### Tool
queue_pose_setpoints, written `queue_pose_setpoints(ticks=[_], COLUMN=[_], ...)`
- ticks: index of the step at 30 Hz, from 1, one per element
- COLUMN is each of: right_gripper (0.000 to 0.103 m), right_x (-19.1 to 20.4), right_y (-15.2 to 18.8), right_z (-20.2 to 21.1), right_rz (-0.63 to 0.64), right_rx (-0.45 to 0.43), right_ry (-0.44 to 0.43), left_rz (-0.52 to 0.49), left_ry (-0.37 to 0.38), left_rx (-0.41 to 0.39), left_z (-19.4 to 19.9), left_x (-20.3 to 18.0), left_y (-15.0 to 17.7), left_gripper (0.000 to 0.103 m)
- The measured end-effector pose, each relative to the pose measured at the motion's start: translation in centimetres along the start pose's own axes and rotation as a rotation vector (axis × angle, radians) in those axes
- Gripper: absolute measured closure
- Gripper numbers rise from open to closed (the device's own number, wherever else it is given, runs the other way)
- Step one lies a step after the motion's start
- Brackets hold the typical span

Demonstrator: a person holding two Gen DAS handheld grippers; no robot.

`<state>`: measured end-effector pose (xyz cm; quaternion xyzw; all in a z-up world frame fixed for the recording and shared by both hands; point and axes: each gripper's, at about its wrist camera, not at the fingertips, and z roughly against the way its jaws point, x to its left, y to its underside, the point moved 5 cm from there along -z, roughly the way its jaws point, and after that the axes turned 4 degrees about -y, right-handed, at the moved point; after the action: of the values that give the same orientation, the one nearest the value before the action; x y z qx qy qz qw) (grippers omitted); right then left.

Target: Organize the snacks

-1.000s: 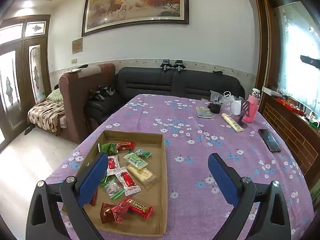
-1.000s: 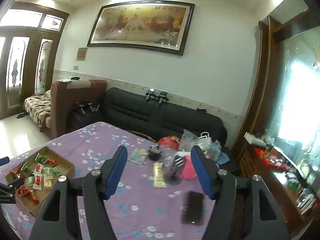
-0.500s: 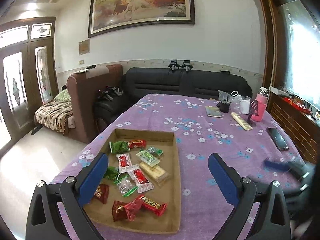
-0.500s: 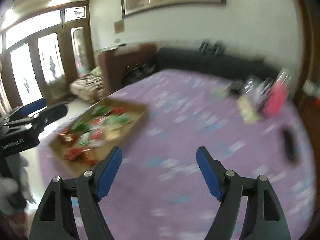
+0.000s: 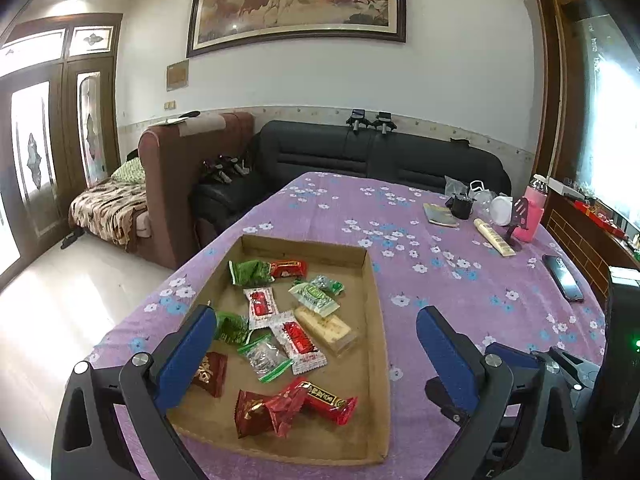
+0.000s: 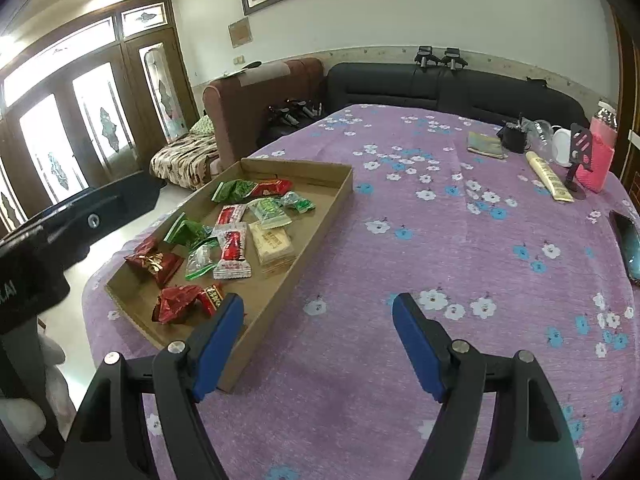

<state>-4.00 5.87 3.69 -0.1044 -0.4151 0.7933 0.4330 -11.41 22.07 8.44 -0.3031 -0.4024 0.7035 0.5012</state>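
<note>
A shallow cardboard tray (image 5: 374,300) (image 6: 320,216) lies on the purple flowered tablecloth and holds several wrapped snacks: red packets (image 5: 298,338) (image 6: 232,246), green packets (image 5: 250,272) (image 6: 234,190) and a pale biscuit pack (image 5: 326,326) (image 6: 274,242). My left gripper (image 5: 316,344) is open and empty, hovering above the tray's near end. My right gripper (image 6: 318,332) is open and empty, low over the cloth just right of the tray's near corner. Its body also shows at the lower right of the left wrist view (image 5: 560,368).
At the table's far right stand a pink bottle (image 6: 602,160), a white cup (image 6: 562,152), a dark cup (image 6: 514,140), a small booklet (image 6: 484,144), a long cream packet (image 6: 550,176) and a phone (image 6: 628,240). A black sofa (image 5: 380,160) and brown armchair (image 5: 180,176) stand behind.
My right gripper has swung left and down from facing the sofa to low over the cloth beside the tray. My left gripper has shifted slightly, so the tray sits more central.
</note>
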Motion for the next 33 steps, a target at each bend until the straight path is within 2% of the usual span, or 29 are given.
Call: queue_pose_setpoints(ticks=[13,14,18,22,25,29,33], right_gripper=[0.027,0.027,0.027,0.026,0.026,0.026,0.027], right_x=[1.9,2.0,2.2,2.5,2.7,2.6,1.3], right_y=[0.1,0.1,0.2,0.1,0.2,0.2,0.2], right_z=[-0.5,-0.4,0.2,0.7,1.0,1.3,1.9], right_rz=[0.03,0.031,0.036,0.049,0.052,0.058,0.03], right_rx=[0.002,-0.002,-0.016,-0.028,-0.034,-0.036,-0.046], right_ry=[-0.009,-0.008,-0.011,-0.02,-0.029,-0.036,-0.026], left_rz=[0.024,0.025,0.037,0.084,0.063,0.052,0.004], left_ry=[-0.007,-0.012,-0.078,-0.088,-0.083,-0.042,-0.048], left_rx=[-0.012,-0.025,-0.176,-0.262,-0.263,-0.21,-0.17], left_z=[-0.1,0.1,3.5,5.8,5.6,5.0,4.2], left_x=[1.3,1.3,1.7,2.1,1.7,0.6,-1.6], left_y=[0.1,0.0,-0.9,-1.0,-0.6,0.0,0.1], left_gripper=[0.002,0.002,0.0,0.0,0.0,0.0,0.0])
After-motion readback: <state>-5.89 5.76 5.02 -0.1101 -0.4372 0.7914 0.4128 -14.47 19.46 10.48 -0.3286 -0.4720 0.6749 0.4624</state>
